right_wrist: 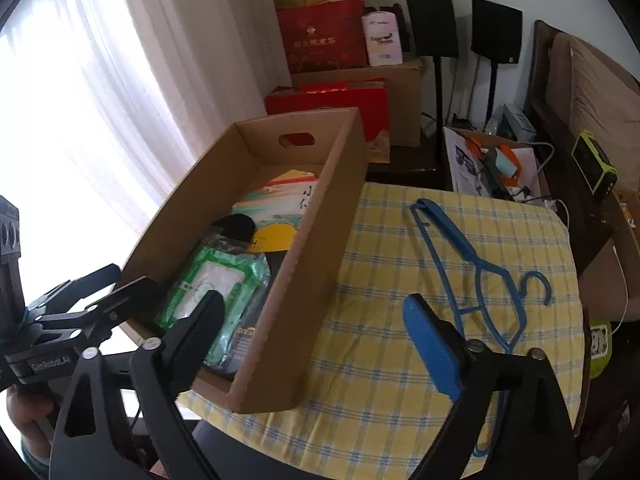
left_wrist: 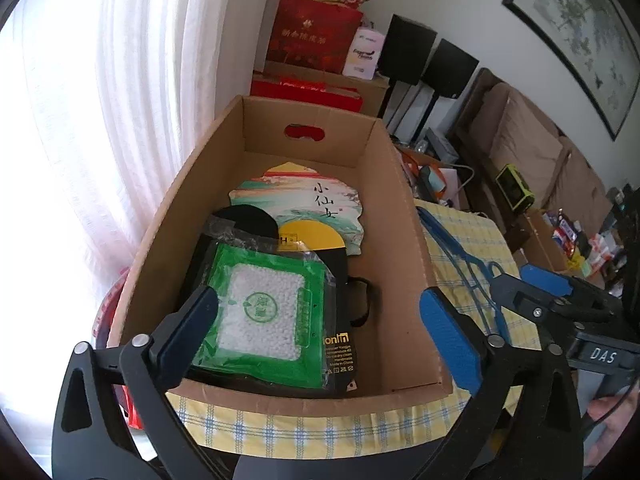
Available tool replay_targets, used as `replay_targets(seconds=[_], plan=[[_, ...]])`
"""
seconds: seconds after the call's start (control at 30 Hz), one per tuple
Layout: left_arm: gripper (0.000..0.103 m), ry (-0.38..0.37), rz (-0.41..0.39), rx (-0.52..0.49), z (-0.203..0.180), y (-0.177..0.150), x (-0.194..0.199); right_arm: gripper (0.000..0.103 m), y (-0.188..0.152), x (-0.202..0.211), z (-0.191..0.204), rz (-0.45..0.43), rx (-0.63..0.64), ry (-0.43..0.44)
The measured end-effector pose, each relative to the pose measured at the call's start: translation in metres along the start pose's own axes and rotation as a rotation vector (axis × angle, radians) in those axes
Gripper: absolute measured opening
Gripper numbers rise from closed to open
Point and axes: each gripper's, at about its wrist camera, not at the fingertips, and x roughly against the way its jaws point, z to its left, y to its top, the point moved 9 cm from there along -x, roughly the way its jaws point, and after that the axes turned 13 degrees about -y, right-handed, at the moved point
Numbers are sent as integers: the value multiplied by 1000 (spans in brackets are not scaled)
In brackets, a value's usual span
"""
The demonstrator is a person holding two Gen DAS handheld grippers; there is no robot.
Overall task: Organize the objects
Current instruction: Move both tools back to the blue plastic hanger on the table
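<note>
An open cardboard box (left_wrist: 404, 216) (right_wrist: 320, 240) stands on a yellow checked tablecloth (right_wrist: 400, 320). Inside lie a green packet of white beads (left_wrist: 264, 312) (right_wrist: 216, 292), a black package (left_wrist: 340, 320), a painted fan-shaped card (left_wrist: 304, 200) (right_wrist: 276, 204) and a yellow-and-black item (left_wrist: 312, 236). A blue plastic hanger (right_wrist: 476, 272) (left_wrist: 456, 256) lies on the cloth right of the box. My left gripper (left_wrist: 316, 328) is open and empty above the box's near end. My right gripper (right_wrist: 312, 320) is open and empty, over the box's right wall, left of the hanger.
White curtains (left_wrist: 100, 120) hang at the left. Red gift boxes (right_wrist: 324, 40) and cartons are stacked behind the box. Two black speakers (right_wrist: 464, 24) stand at the back. A cluttered side box (right_wrist: 492, 160) and a sofa (left_wrist: 532, 140) are at the right.
</note>
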Motion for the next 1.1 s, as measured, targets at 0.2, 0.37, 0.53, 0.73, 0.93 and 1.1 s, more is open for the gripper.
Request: replay_targets(seconds=[0.2, 0.37, 0.53, 0.73, 0.93, 1.1], plan=[[103, 9, 9, -40, -15, -2, -1, 103, 0, 6, -17, -15, -19, -23], [103, 11, 12, -60, -28, -2, -4, 103, -4, 7, -37, -14, -37, -47], [103, -5, 28, -82, -46, -4, -12, 103, -9, 10, -57, -16, -55, -72], [103, -31, 52, -97, -68, -10, -26, 103, -17, 13, -81, -8, -70, -88], [103, -57, 61, -116, -90, -17, -38, 103, -24, 13, -107, -1, -101, -111], [103, -102, 77, -115, -109, -24, -50, 103, -32, 13, -132, 5, -139, -132]])
